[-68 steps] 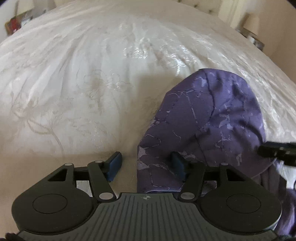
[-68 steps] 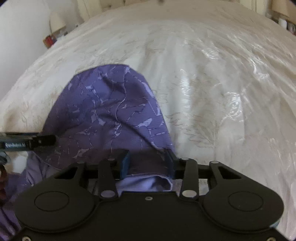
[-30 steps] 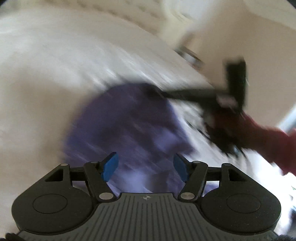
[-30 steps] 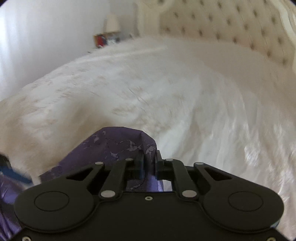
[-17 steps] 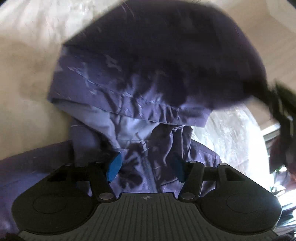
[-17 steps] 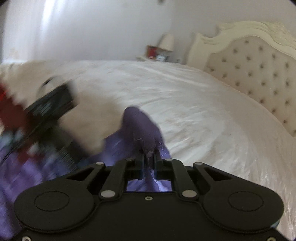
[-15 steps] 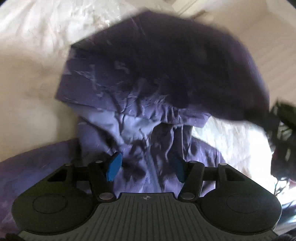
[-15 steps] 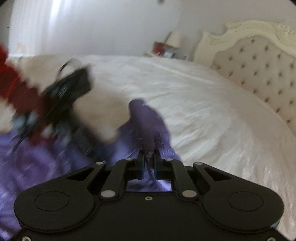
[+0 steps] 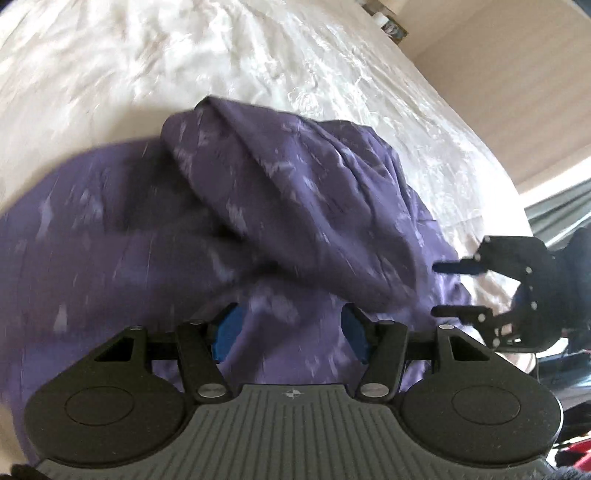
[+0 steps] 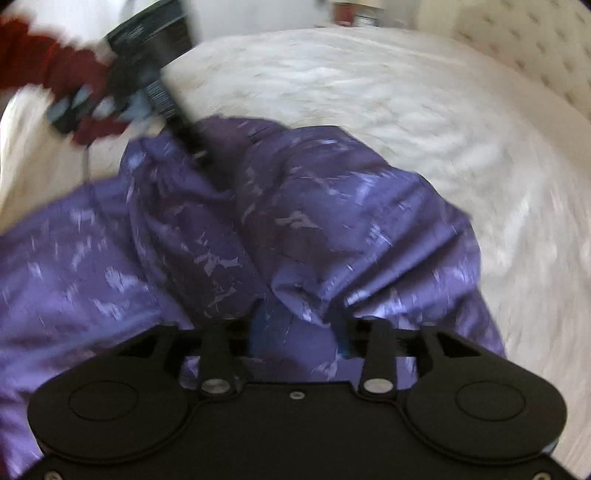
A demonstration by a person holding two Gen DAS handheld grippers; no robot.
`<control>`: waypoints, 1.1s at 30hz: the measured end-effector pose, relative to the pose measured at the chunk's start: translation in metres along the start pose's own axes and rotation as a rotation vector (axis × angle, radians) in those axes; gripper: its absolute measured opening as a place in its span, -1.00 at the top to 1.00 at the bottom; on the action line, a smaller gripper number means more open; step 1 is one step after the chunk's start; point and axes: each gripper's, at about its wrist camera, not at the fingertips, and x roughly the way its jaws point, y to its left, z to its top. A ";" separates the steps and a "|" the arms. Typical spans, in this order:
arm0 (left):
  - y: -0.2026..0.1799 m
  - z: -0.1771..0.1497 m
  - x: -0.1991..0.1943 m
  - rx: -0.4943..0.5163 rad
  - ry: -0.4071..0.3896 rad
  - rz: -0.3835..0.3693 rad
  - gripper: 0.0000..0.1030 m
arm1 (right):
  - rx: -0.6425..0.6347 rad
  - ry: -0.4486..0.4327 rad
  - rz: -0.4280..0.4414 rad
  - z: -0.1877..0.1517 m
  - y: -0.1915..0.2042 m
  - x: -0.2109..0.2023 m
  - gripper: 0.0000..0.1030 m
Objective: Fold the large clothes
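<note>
A purple patterned jacket [image 9: 280,206] lies on the white bedspread [image 9: 184,66], its hood folded back over the body. My left gripper [image 9: 290,332] is open just above the jacket, holding nothing. My right gripper [image 10: 299,328] is open over the hood's edge; it also shows at the right of the left wrist view [image 9: 458,291] with both fingers spread. The jacket fills the right wrist view [image 10: 295,221]. The left gripper's body [image 10: 155,62] and a red sleeve show at that view's top left.
The white bedspread [image 10: 369,92] stretches beyond the jacket. A tufted headboard [image 10: 546,44] stands at the far right. A wall and a nightstand [image 9: 391,26] lie past the bed's edge.
My right gripper, shut on the hood half a second ago, has laid it down over the jacket and opened. The left gripper stayed open and swung over the jacket.
</note>
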 end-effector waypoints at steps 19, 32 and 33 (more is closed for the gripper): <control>-0.010 0.001 0.026 -0.466 -0.275 -0.013 0.86 | 0.915 -0.031 -0.047 -0.008 -0.052 0.043 0.43; -0.061 -0.031 -0.017 -0.165 -0.222 0.171 0.88 | 1.099 -0.020 -0.044 -0.045 -0.025 0.025 0.61; -0.057 -0.039 -0.001 -0.158 -0.177 0.206 0.88 | 1.086 0.031 -0.095 -0.048 -0.023 0.032 0.62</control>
